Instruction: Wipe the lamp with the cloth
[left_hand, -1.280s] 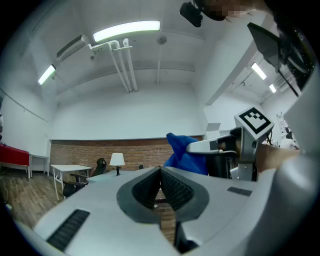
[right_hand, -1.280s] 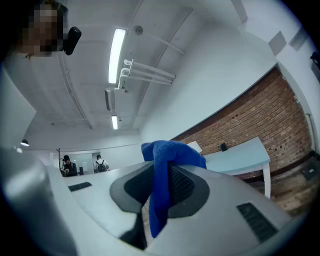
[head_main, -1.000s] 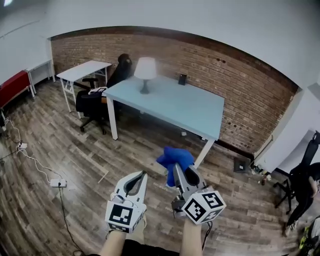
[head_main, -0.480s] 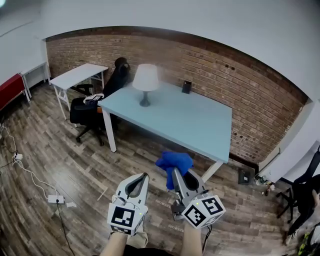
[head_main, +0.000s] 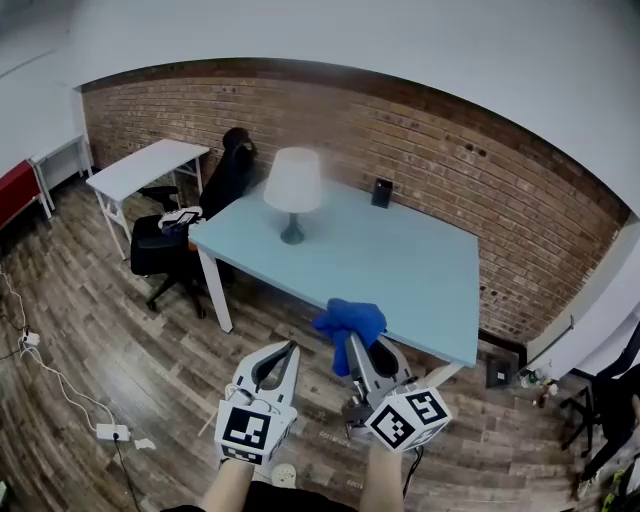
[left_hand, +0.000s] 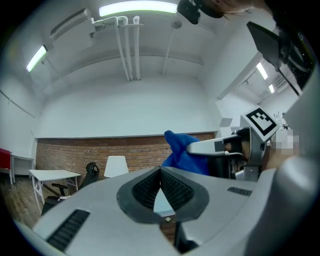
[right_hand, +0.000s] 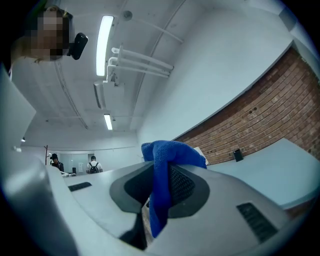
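Holding the cloth (head_main: 350, 320) tight, the right tongs (head_main: 351, 342) are clenched on it. The cloth is blue. A thin strip of it runs the long way between the two jaws, from the tips back toward the handle. A soft bunch sticks out past the tips, pointing forward and up.

The left tongs (head_main: 290, 348) are just beside the right tongs, on their left. Their jaws are pressed together at the tips, and there is nothing between them. Both tongs point forward, above the wood floor (head_main: 90, 350), and they do not touch each other.

The lamp (head_main: 293, 190) is well ahead of both tongs, about straight out from the left tongs. It stands upright on the light blue tabletop (head_main: 400, 265). Its white shade is on top, and its thin stem and round foot are below, so its long way runs up and down. The cloth is well apart from the lamp.

A small dark box (head_main: 381, 192) stands on the tabletop to the right of the lamp, close to the brick wall (head_main: 450, 160). A black chair (head_main: 170, 225) and a white table (head_main: 140, 165) are farther ahead, to the left of the left tongs.
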